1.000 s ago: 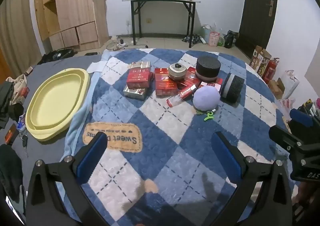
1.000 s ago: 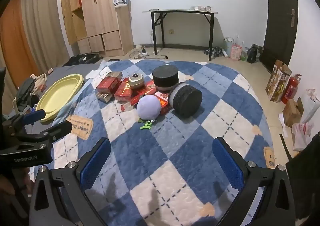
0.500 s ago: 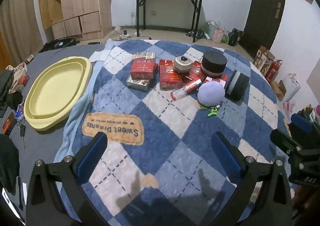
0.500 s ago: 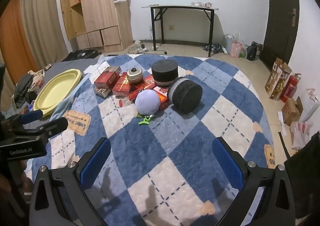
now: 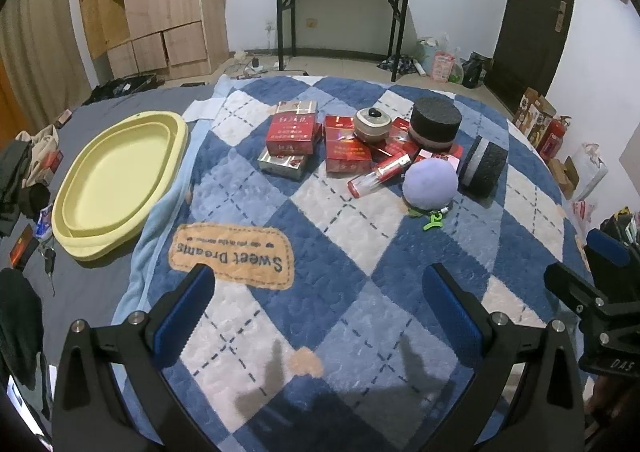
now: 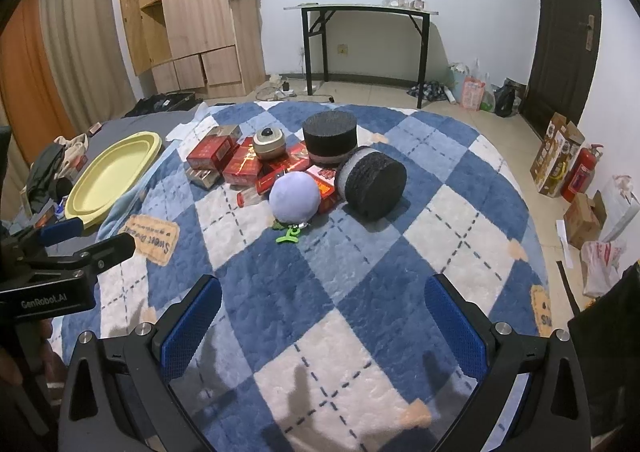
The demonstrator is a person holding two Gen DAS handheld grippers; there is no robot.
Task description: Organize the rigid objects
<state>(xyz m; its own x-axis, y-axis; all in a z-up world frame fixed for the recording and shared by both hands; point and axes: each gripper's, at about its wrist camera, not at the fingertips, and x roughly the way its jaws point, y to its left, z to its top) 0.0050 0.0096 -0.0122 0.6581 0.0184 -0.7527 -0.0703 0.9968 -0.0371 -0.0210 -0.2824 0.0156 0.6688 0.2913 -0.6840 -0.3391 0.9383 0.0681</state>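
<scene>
Both grippers hang over the near part of a blue-and-white checked blanket (image 5: 332,252), and neither holds anything. The left gripper (image 5: 320,304) has its jaws spread wide, with only blanket between the blue pads (image 5: 184,310). The right gripper (image 6: 324,316) is spread just as wide and is also empty; in the left view it shows at the right edge, beside the left one and apart from it.

The things to sort sit in a heap on the far middle of the blanket, well apart from both grippers. On the left of the heap, red boxes (image 5: 290,133) are stacked on a silver one (image 5: 282,165). Another red box (image 5: 345,149) lies just right of them. A small round tin (image 5: 373,123) with a dark knob rests on the boxes behind it. To its right a black cylinder (image 5: 436,123) stands upright. A second black cylinder (image 5: 482,165) lies on its side at the right end of the heap. A lilac ball (image 5: 430,179) sits at the near edge, touching the red boxes, with a green clip (image 5: 434,220) just in front of it.

A yellow oval tray (image 5: 120,175) lies on the left, off the blanket, on the grey surface. An orange patch (image 5: 232,256) reading "Sweet Dreams" is sewn on the blanket between the tray and the left gripper.
</scene>
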